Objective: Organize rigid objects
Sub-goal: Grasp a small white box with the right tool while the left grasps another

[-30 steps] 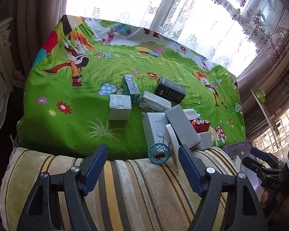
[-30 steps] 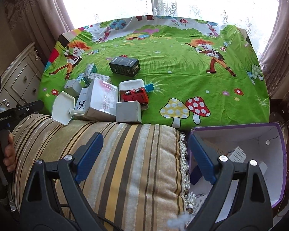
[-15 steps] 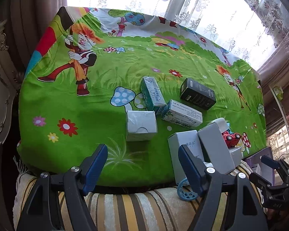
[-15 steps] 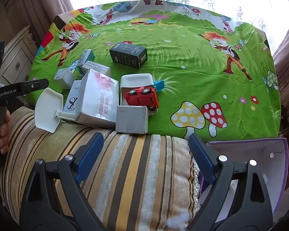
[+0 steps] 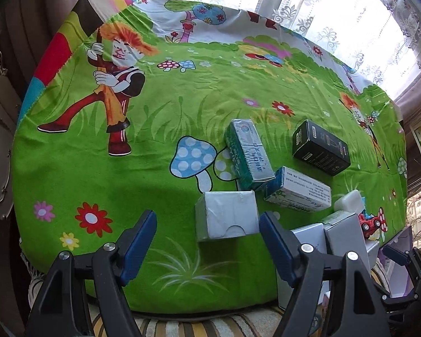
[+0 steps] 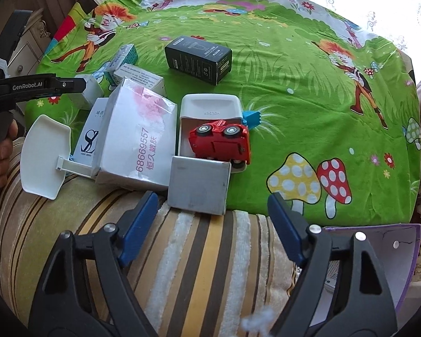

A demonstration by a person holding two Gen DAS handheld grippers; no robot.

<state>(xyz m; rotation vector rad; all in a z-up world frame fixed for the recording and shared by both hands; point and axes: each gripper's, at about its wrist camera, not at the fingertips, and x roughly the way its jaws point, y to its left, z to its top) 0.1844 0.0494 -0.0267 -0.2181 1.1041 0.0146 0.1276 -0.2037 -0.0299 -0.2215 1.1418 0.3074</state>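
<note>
Green cartoon cloth covers the table. Grey box lies ahead of the left tool, jaws apart, empty. Right tool, jaws just narrowing yet apart, hangs before a small grey box; red toy car lies on a white tray.

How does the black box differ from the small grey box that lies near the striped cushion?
The black box is dark with printed white markings; the small grey box is plain. The black box is longer and lies alone on the green cloth; the grey box is squarer and touches the white tray under the red toy car. Both are closed cartons.
</note>
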